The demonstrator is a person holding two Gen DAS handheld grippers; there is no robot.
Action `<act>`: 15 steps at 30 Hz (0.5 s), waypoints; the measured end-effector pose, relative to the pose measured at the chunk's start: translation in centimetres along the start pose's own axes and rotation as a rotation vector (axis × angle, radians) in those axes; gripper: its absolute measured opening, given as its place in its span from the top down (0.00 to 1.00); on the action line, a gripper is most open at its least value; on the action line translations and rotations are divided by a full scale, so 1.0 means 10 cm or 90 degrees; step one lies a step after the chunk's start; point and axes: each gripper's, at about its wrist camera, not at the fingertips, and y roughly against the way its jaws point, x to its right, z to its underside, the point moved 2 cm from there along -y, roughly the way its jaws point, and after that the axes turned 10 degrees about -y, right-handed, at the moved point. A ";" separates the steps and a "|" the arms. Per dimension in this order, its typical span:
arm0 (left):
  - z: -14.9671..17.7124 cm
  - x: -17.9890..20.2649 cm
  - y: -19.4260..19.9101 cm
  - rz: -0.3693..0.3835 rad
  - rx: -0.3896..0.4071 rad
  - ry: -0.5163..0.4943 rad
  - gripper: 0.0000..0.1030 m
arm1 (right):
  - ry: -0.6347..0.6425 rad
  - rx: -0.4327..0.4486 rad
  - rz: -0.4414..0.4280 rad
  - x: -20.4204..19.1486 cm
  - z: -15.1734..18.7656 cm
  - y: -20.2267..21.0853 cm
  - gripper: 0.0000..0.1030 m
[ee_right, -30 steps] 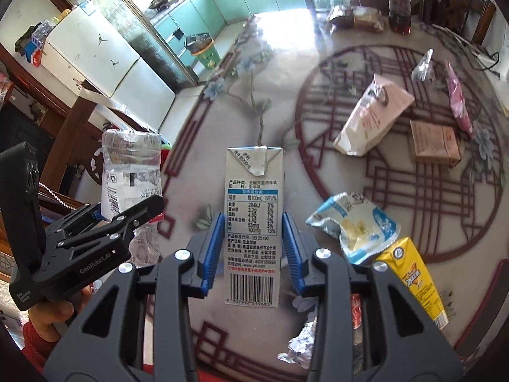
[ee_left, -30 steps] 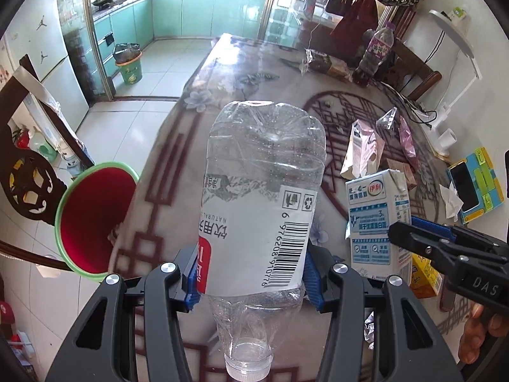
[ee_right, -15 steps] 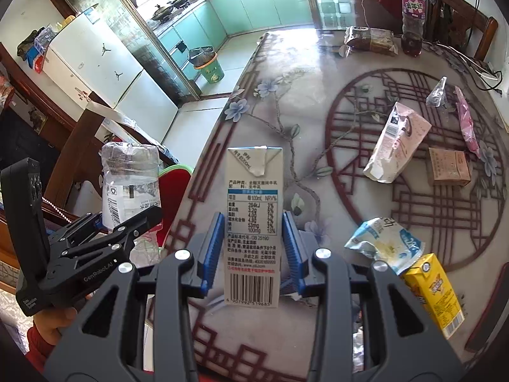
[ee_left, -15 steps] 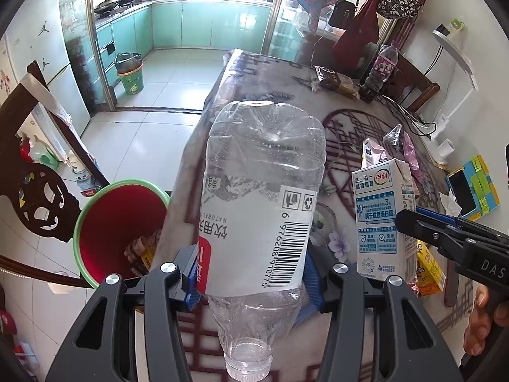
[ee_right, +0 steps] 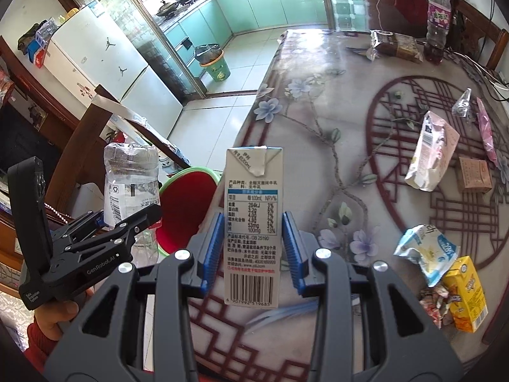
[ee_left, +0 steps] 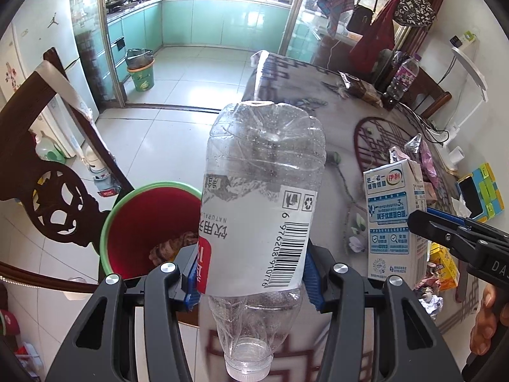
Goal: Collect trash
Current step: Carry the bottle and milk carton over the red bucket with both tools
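Patterned-cloth bench (ee_right: 334,102) with scattered litter; red bin (ee_left: 140,222) with green rim beside its edge, on the floor.
Left hand-held gripper (ee_left: 248,273) pinches a clear plastic bottle (ee_left: 261,197), cap toward the camera, held by the labelled middle over the bench edge next to the bin. Right hand-held gripper (ee_right: 251,248) clamps an upright white-and-blue milk carton (ee_right: 253,222) between blue pads, above the bench edge. On the bench: pink pouch (ee_right: 432,156), brown box (ee_right: 474,175), blue-white wrapper (ee_right: 426,251), yellow juice box (ee_right: 466,293), crumpled foil (ee_right: 434,302).
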 end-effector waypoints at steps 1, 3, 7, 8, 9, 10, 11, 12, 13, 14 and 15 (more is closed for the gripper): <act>0.01 -0.06 -0.01 -0.003 -0.001 0.004 0.53 | 0.001 -0.002 -0.001 -0.05 0.00 -0.03 0.65; 0.01 -0.18 -0.02 -0.006 -0.003 0.011 0.53 | 0.003 -0.006 -0.002 -0.14 0.01 -0.10 0.65; 0.02 -0.41 -0.06 -0.012 -0.007 0.022 0.53 | 0.010 -0.015 -0.006 -0.35 0.01 -0.21 0.65; 0.02 -0.46 -0.07 -0.013 -0.008 0.025 0.53 | 0.013 -0.015 -0.007 -0.41 0.01 -0.23 0.65; 0.02 -0.52 -0.07 -0.014 -0.007 0.027 0.53 | 0.015 -0.016 -0.008 -0.45 0.01 -0.25 0.65; 0.02 -0.57 -0.08 -0.015 -0.007 0.030 0.53 | 0.018 -0.016 -0.010 -0.50 0.01 -0.27 0.65; 0.02 -0.62 -0.09 -0.016 -0.008 0.032 0.53 | 0.020 -0.017 -0.010 -0.55 0.00 -0.29 0.65; 0.02 -0.66 -0.10 -0.017 -0.009 0.035 0.53 | 0.024 -0.019 -0.010 -0.61 0.00 -0.32 0.65; 0.02 -0.72 -0.11 -0.018 -0.010 0.038 0.53 | 0.027 -0.020 -0.011 -0.65 -0.01 -0.35 0.65; 0.02 -0.76 -0.13 -0.019 -0.012 0.040 0.53 | 0.030 -0.021 -0.012 -0.70 -0.02 -0.37 0.65; 0.03 -0.80 -0.14 -0.020 -0.013 0.043 0.53 | 0.032 -0.021 -0.013 -0.74 -0.03 -0.39 0.65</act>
